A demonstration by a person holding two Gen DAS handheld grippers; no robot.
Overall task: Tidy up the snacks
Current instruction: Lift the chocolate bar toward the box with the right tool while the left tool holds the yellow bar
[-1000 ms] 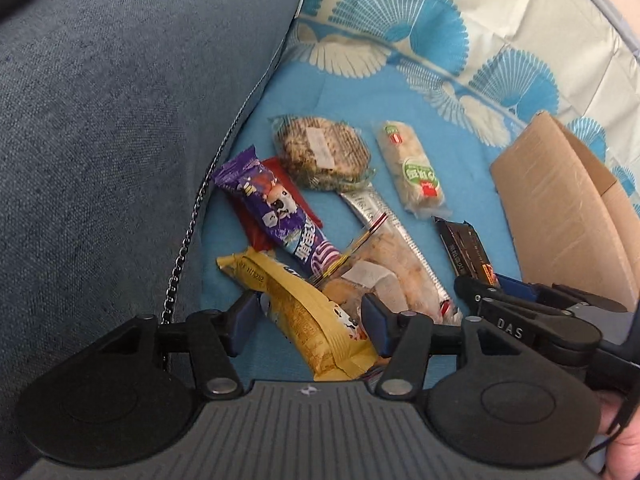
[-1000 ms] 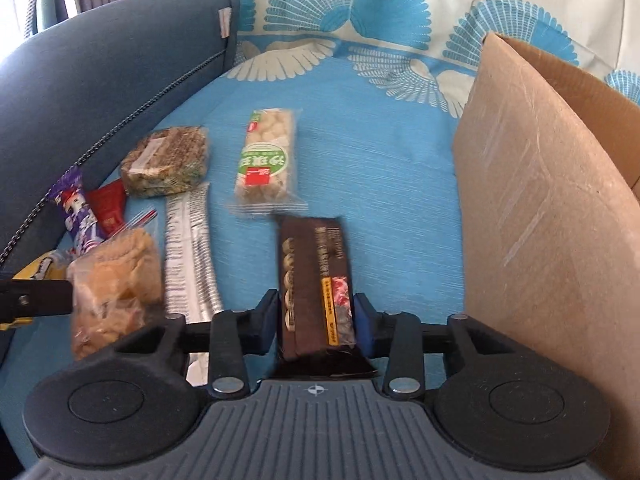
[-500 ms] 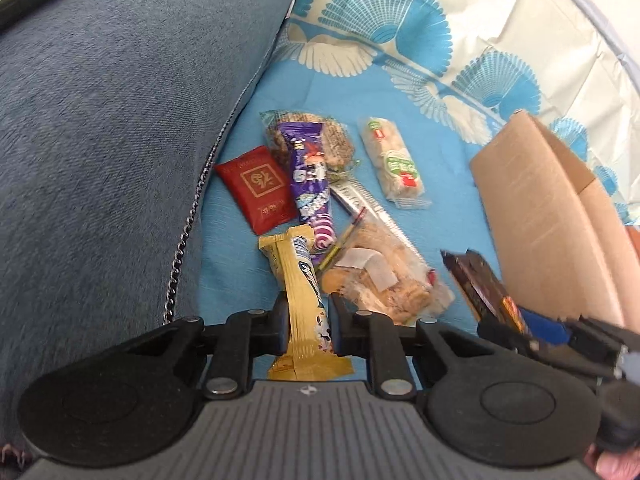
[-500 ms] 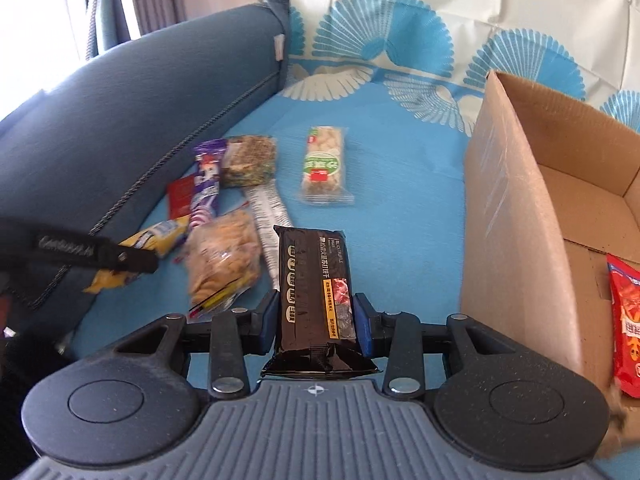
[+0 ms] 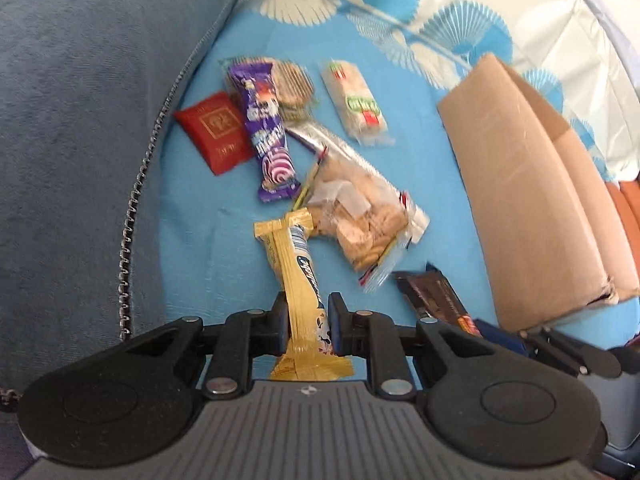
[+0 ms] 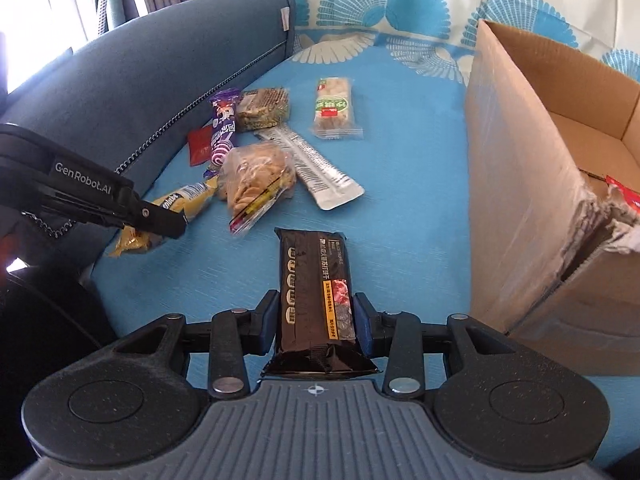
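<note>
— Tongs? Where's each snack?
— Left tongs (image 5: 308, 326) clamp the yellow bar (image 5: 298, 276); right tongs (image 6: 316, 322) clamp the dark packet (image 6: 316, 288), above the blue cover (image 6: 400, 184).
— Handling?
— Light, crinkly, slippery wrappers; grip mid-body, likely crushable.

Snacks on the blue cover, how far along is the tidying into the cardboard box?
Done: a red packet already lies in the cardboard box. In hand: the left gripper clamps a yellow bar, the right gripper a dark packet. Left: six snacks lie loose, among them the cookie bag and purple bar.
</note>
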